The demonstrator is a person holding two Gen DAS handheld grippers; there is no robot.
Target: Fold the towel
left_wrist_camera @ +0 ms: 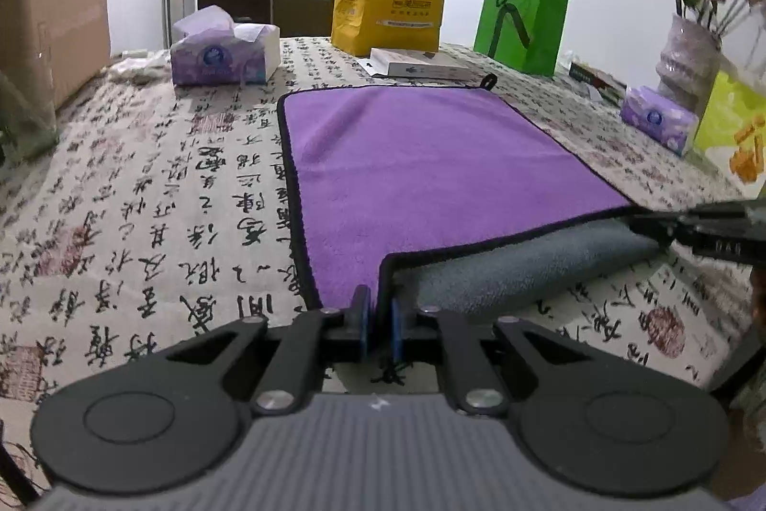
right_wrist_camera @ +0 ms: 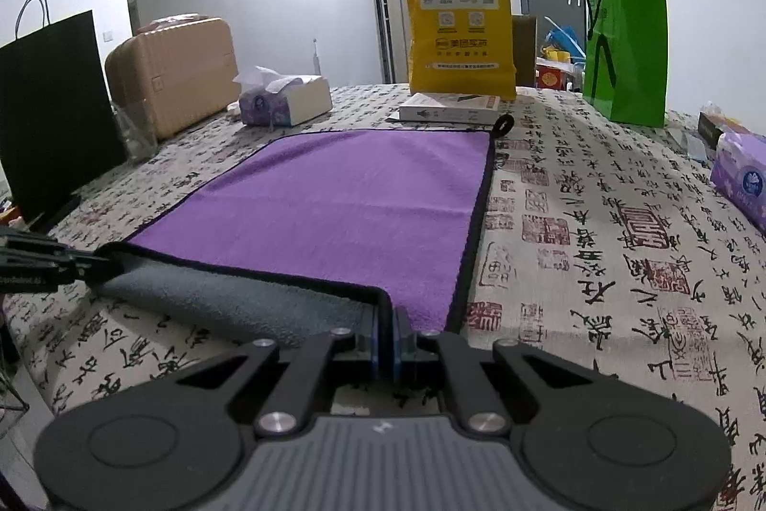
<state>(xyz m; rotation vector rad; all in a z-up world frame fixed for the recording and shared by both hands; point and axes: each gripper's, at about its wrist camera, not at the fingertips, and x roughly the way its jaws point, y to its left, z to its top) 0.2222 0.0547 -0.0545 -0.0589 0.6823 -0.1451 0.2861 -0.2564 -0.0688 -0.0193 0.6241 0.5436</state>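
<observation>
Closest in, the left gripper (left_wrist_camera: 379, 322) is clamped on the near left corner of the towel (left_wrist_camera: 421, 161), and the right gripper (right_wrist_camera: 387, 334) pinches the near right corner likewise. Between them the near edge is lifted and curled over, grey underside showing. The purple rest lies flat on the tablecloth (right_wrist_camera: 598, 233) ahead of both. Beyond its far edge stand a yellow bag (right_wrist_camera: 462, 8) and a green bag (right_wrist_camera: 627, 41).
</observation>
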